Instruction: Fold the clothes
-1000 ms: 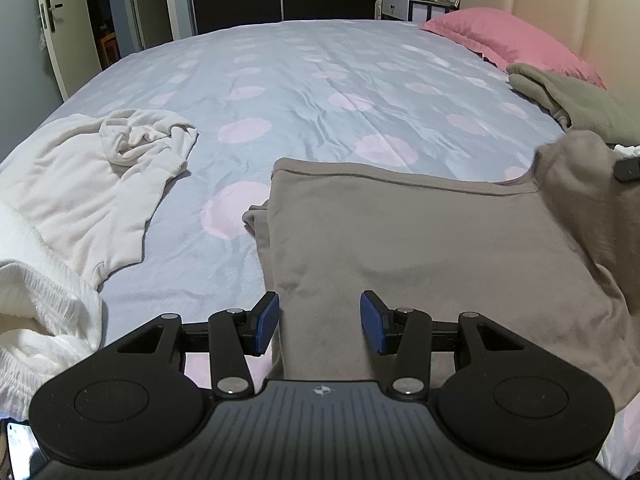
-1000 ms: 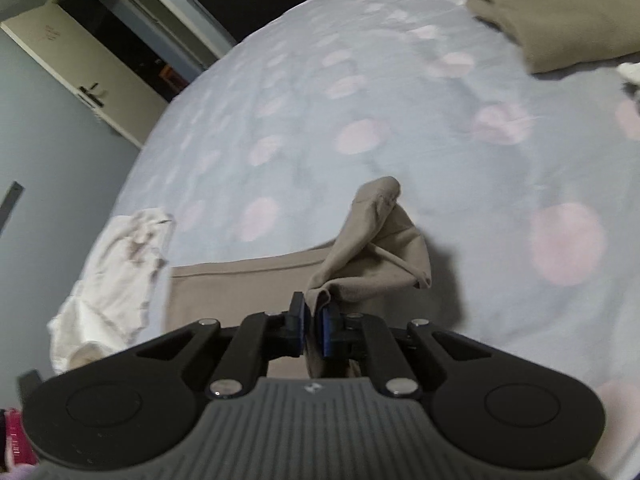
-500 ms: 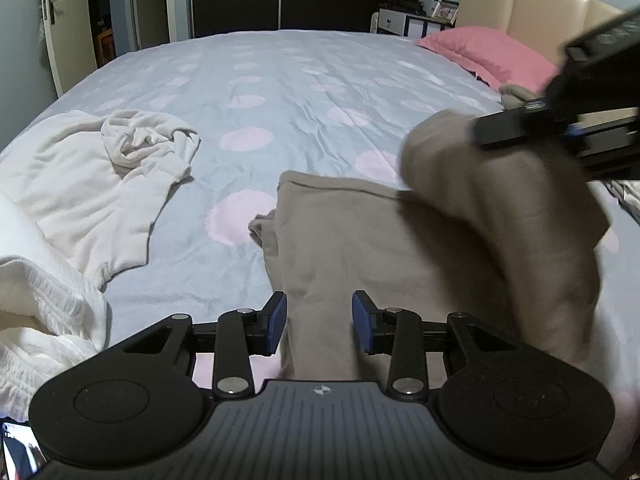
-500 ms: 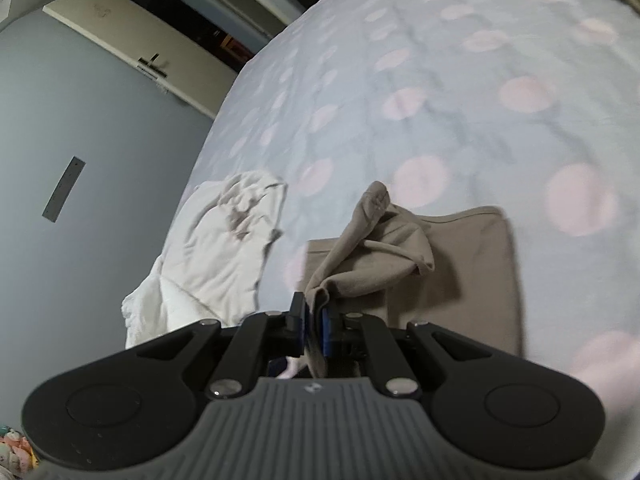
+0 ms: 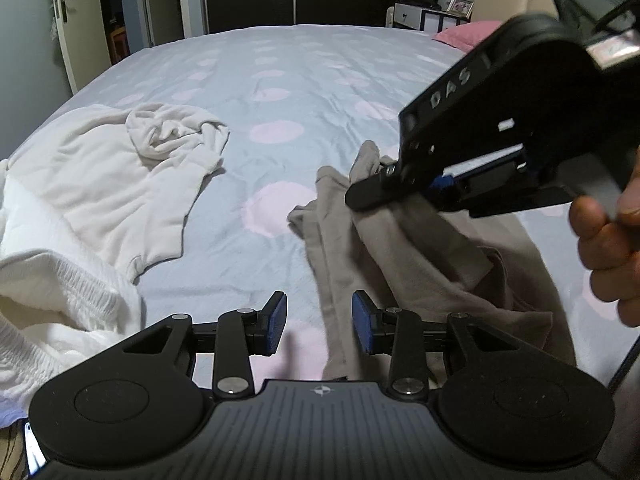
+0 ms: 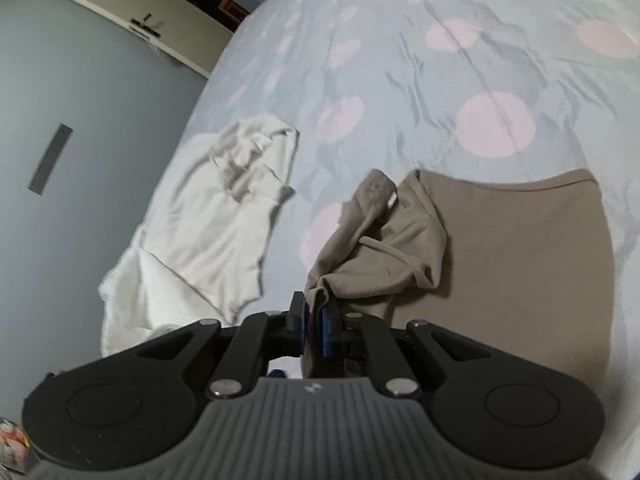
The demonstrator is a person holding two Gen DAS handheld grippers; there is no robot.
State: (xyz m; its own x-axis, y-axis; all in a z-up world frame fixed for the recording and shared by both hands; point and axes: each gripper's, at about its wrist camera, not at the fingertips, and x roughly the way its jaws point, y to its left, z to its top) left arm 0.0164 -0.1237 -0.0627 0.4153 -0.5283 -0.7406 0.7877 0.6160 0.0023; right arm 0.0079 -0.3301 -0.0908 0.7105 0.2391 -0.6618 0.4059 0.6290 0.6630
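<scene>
A taupe garment (image 5: 420, 264) lies flat on the bed, also in the right wrist view (image 6: 520, 248). My right gripper (image 6: 314, 320) is shut on a bunched sleeve of it (image 6: 360, 240) and holds that part over the garment's left side. In the left wrist view the right gripper (image 5: 436, 188) hangs above the garment. My left gripper (image 5: 319, 322) is open and empty, low over the garment's near left edge.
A cream sweatshirt (image 5: 120, 176) lies crumpled at the left, also in the right wrist view (image 6: 224, 224). White gathered fabric (image 5: 48, 300) sits near left. Pink pillow (image 5: 460, 36), headboard and nightstand at the far right. A door (image 5: 76, 28) stands far left.
My right gripper has carried the taupe sleeve from the right across the garment to its left side. My left gripper has stayed open and shifted slightly left.
</scene>
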